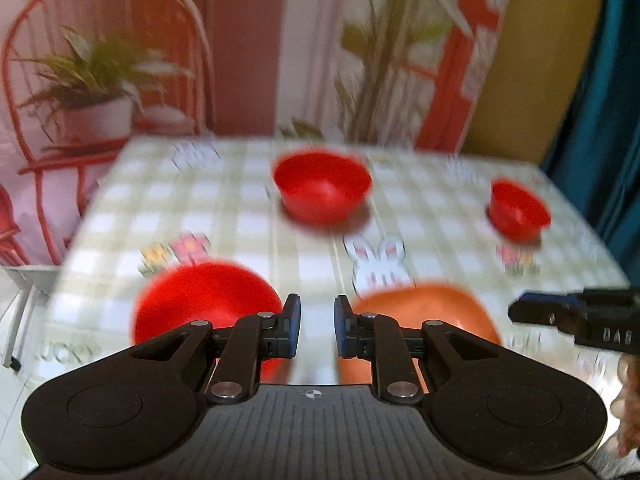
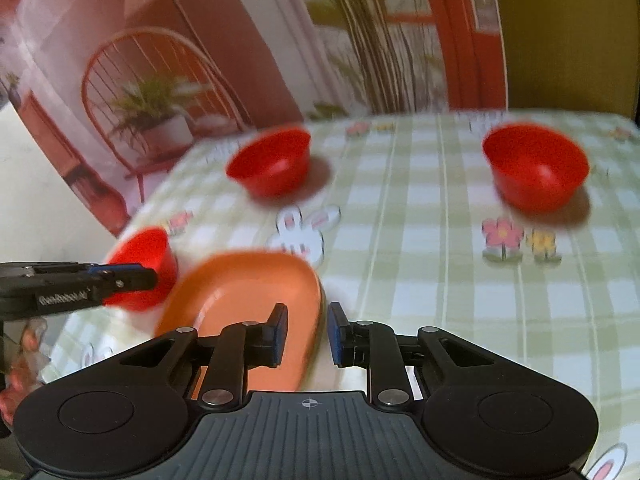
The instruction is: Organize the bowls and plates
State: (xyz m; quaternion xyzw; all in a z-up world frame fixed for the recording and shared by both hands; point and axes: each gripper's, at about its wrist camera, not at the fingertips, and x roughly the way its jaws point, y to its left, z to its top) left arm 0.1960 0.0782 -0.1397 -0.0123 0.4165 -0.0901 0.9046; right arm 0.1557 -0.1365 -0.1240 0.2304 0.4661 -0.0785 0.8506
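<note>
Right now my left wrist view shows the left gripper (image 1: 317, 326) with a narrow empty gap between its pads, above the checked tablecloth (image 1: 240, 216), a red bowl (image 1: 208, 308) just left and the orange plate (image 1: 424, 312) just right. Over on the right wrist view, the right gripper (image 2: 307, 334) is likewise slightly apart and holding nothing, hovering at the orange plate's right rim, with two more red bowls (image 2: 270, 162) farther back.
</note>
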